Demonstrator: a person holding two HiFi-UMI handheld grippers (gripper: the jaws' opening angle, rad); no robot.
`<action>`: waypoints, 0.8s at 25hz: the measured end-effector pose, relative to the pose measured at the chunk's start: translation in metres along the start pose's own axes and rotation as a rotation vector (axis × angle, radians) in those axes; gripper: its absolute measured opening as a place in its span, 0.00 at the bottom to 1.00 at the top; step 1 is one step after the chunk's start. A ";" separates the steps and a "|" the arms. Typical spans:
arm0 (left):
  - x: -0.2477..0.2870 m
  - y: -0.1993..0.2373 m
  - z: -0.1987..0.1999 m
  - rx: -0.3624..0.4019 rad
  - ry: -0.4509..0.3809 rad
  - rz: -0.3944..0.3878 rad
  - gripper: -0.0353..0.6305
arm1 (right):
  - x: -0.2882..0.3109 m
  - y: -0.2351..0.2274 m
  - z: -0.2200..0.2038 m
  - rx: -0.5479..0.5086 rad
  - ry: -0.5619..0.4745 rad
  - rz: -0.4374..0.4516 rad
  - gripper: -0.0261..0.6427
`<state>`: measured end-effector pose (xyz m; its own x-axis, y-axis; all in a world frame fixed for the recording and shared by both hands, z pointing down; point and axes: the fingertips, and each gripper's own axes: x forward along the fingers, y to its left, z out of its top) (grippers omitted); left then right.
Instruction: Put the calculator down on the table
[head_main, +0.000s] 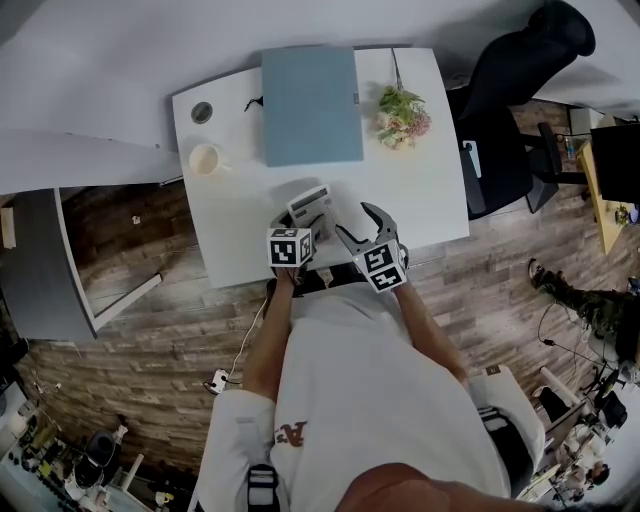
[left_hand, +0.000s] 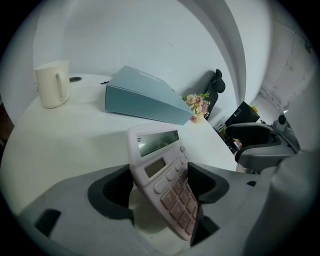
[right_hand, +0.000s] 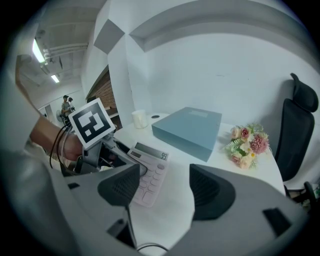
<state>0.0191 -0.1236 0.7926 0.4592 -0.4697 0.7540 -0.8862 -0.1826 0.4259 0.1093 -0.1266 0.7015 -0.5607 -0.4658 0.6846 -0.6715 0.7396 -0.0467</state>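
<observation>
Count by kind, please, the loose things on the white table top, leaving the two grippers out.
calculator: 1
mug: 1
blue box: 1
flower bunch: 1
Total: 4

A white table (head_main: 440, 200) is set against a plain white wall (head_main: 100, 60). The floor (head_main: 150, 330) is laid with dark wooden planks. A black office chair (head_main: 505, 100) is parked at the table's right end. A grey piece of furniture (head_main: 35, 270) is seen at the left, and a wooden desk (head_main: 592, 190) at the far right edge. In the right gripper view, strip lights (right_hand: 38, 51) are mounted on the ceiling, and a brown wall section (right_hand: 100, 86) is seen beyond the table.
</observation>
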 end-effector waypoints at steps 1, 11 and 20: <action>0.000 0.000 0.000 0.004 0.001 0.003 0.58 | 0.000 0.001 0.001 0.004 -0.003 0.002 0.49; -0.001 0.003 0.000 0.037 0.014 0.024 0.60 | 0.003 0.002 0.005 0.012 -0.010 0.006 0.49; 0.000 0.007 -0.001 0.083 0.028 0.054 0.63 | 0.004 0.004 0.005 0.026 -0.019 0.003 0.50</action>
<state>0.0131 -0.1241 0.7954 0.4112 -0.4565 0.7890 -0.9112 -0.2288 0.3425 0.1019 -0.1279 0.6999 -0.5716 -0.4732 0.6704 -0.6822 0.7280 -0.0678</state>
